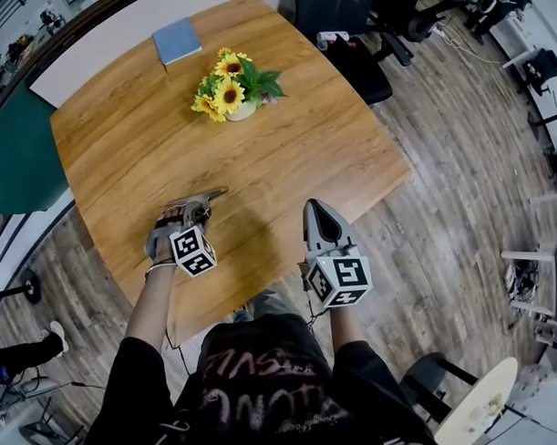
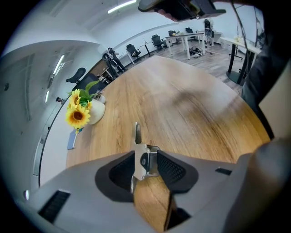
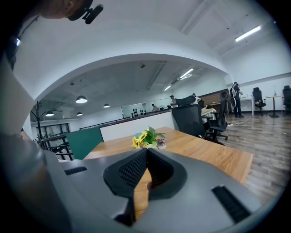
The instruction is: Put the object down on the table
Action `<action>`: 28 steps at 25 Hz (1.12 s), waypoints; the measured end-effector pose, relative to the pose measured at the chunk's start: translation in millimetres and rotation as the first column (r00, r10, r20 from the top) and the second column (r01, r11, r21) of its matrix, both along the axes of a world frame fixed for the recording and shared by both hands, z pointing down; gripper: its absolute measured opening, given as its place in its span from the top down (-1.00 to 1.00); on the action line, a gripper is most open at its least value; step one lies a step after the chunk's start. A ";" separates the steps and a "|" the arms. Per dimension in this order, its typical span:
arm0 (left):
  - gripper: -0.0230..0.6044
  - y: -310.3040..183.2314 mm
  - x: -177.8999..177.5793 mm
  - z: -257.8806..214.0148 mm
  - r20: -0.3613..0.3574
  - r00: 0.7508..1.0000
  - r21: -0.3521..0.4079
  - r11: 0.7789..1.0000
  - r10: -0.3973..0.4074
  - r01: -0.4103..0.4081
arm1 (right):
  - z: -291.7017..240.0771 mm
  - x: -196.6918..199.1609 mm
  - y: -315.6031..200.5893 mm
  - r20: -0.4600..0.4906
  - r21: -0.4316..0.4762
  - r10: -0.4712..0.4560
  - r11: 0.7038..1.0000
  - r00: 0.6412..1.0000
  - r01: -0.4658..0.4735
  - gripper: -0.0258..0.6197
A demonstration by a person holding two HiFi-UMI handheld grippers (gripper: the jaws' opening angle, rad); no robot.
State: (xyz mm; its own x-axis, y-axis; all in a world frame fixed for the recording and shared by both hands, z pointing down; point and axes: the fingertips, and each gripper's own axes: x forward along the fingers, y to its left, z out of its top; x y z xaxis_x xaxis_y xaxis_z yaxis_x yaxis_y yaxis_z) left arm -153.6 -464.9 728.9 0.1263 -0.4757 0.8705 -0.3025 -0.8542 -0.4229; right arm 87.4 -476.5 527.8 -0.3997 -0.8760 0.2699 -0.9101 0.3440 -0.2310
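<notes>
A small silvery metal object (image 2: 137, 136), like a nail clipper, stands between the jaws of my left gripper (image 2: 145, 158), its thin lever pointing out over the wooden table (image 2: 195, 104). The jaws stand apart and the object leans on the left one. Seen from the head camera, the left gripper (image 1: 202, 203) hovers low over the table's near part with the metal object (image 1: 215, 193) at its tip. My right gripper (image 1: 315, 209) is over the near right table edge. Its jaws (image 3: 146, 152) meet at the tips with nothing between them.
A white vase of sunflowers (image 1: 230, 89) stands mid-table, and a blue book (image 1: 177, 42) lies at the far edge. A black office chair (image 1: 357, 60) is beyond the table's right corner. A round stool (image 1: 477, 411) stands on the wood floor at my right.
</notes>
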 end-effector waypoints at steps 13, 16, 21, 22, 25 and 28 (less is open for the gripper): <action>0.45 7.3 -7.6 -53.6 -0.271 0.938 0.079 0.967 -0.215 0.244 | -20.7 -2.6 28.2 0.026 0.033 0.029 0.999 0.999 -0.030 0.91; 0.50 12.0 -9.8 -67.4 -0.326 0.912 0.092 0.952 -0.249 0.293 | -25.4 -3.9 36.1 0.032 0.042 0.036 0.998 0.999 -0.038 0.91; 0.63 17.5 -16.9 -97.2 -0.432 0.850 0.115 0.916 -0.303 0.385 | -33.0 -8.7 48.7 0.036 0.056 0.041 0.998 0.999 -0.043 0.91; 0.66 19.2 -19.0 -103.3 -0.447 0.839 0.121 0.908 -0.311 0.401 | -35.0 -9.4 51.7 0.037 0.060 0.042 0.997 0.998 -0.044 0.91; 0.80 24.2 -25.4 -122.1 -0.483 0.812 0.148 0.883 -0.329 0.445 | -40.4 -10.6 59.7 0.033 0.076 0.045 0.996 0.998 -0.048 0.91; 0.88 30.8 -29.6 -140.4 -0.536 0.770 0.153 0.858 -0.345 0.491 | -45.2 -9.5 68.8 0.032 0.085 0.051 0.995 0.998 -0.054 0.91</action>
State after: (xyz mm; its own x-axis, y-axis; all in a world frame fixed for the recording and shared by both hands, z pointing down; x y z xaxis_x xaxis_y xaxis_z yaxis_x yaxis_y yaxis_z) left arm -183.2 -434.1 588.5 0.2180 -0.7832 0.5823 -0.8244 -0.4671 -0.3197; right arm 77.9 -407.7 482.6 -0.3592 -0.9154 0.1815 -0.9205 0.3155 -0.2304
